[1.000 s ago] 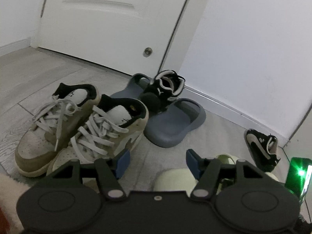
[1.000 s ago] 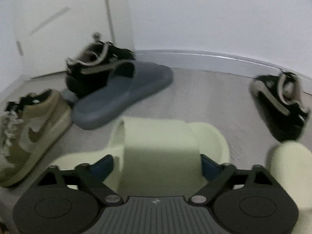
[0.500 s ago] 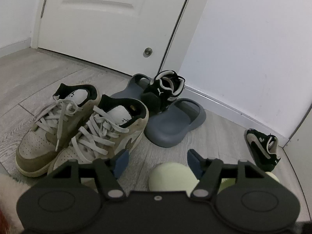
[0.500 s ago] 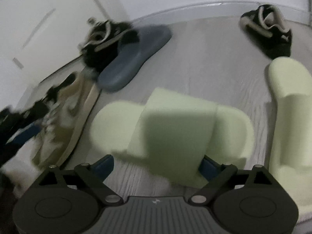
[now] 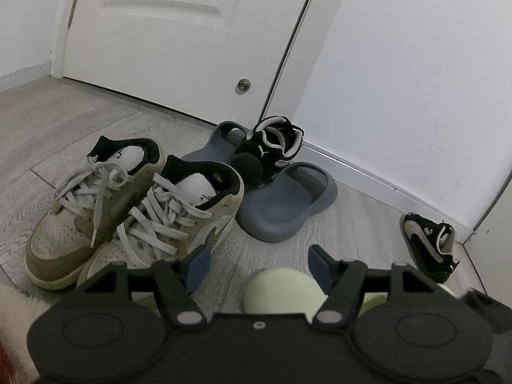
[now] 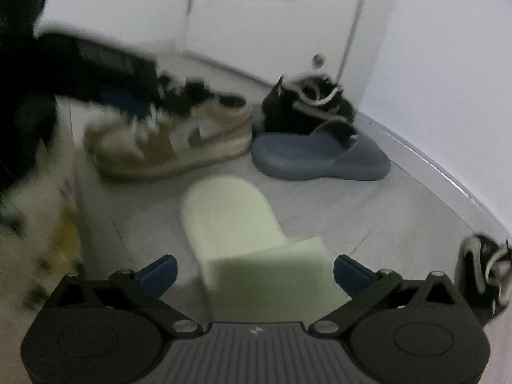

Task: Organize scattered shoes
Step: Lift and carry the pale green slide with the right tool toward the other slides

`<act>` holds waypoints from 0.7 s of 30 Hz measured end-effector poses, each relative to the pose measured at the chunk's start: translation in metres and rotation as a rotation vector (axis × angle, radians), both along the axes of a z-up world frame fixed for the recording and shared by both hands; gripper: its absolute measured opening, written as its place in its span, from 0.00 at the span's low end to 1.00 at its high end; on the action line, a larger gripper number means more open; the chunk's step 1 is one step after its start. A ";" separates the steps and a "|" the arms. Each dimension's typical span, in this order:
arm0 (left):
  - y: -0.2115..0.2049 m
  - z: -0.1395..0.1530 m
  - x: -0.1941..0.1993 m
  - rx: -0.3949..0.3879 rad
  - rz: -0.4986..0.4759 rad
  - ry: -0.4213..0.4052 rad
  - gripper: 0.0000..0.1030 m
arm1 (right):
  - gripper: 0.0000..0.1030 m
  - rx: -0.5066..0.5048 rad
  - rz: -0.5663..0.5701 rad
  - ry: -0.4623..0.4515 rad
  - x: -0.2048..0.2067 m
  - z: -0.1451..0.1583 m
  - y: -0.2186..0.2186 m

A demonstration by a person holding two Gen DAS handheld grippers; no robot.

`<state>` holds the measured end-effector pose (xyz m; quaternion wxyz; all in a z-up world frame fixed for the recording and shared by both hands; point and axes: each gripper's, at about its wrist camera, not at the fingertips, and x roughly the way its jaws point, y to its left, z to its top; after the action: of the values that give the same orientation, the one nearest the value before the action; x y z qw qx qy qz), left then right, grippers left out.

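Straddling pale green slide (image 6: 256, 249) strap with right gripper (image 6: 254, 272), jaws spread, pads not visibly pressing. Held left gripper (image 5: 257, 264) spread, empty, above floor (image 5: 48, 134); tan sneakers (image 5: 134, 204) paired left, grey slide (image 5: 281, 204) beyond.

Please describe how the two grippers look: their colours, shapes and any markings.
Both have a black body with two round discs, black linkage bars with silver pivot screws, and blue fingertip pads. The left gripper has a smooth black centre with a small silver screw. The right gripper has a grey ribbed centre plate with a small pale logo. No cables or sleeves are visible.
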<state>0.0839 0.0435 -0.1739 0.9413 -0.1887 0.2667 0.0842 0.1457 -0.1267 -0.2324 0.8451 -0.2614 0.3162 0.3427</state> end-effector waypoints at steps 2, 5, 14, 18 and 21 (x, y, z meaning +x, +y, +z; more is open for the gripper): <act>0.000 0.000 0.000 -0.004 0.001 0.001 0.67 | 1.00 -0.010 0.010 0.002 0.008 -0.007 0.001; -0.001 -0.001 0.001 -0.002 -0.004 0.008 0.67 | 1.00 0.054 -0.025 0.060 0.019 -0.011 0.001; 0.000 -0.002 0.001 -0.008 -0.005 0.010 0.67 | 0.99 0.075 -0.442 0.126 0.019 -0.012 0.004; 0.000 -0.002 0.001 -0.009 -0.008 0.010 0.67 | 1.00 0.055 -0.610 0.199 0.013 -0.007 -0.004; -0.001 -0.001 0.002 -0.006 -0.010 0.008 0.67 | 1.00 0.097 -0.584 0.251 0.005 -0.002 -0.013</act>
<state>0.0857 0.0420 -0.1752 0.9401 -0.1900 0.2716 0.0795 0.1508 -0.1399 -0.2347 0.8738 -0.0747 0.4627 0.1299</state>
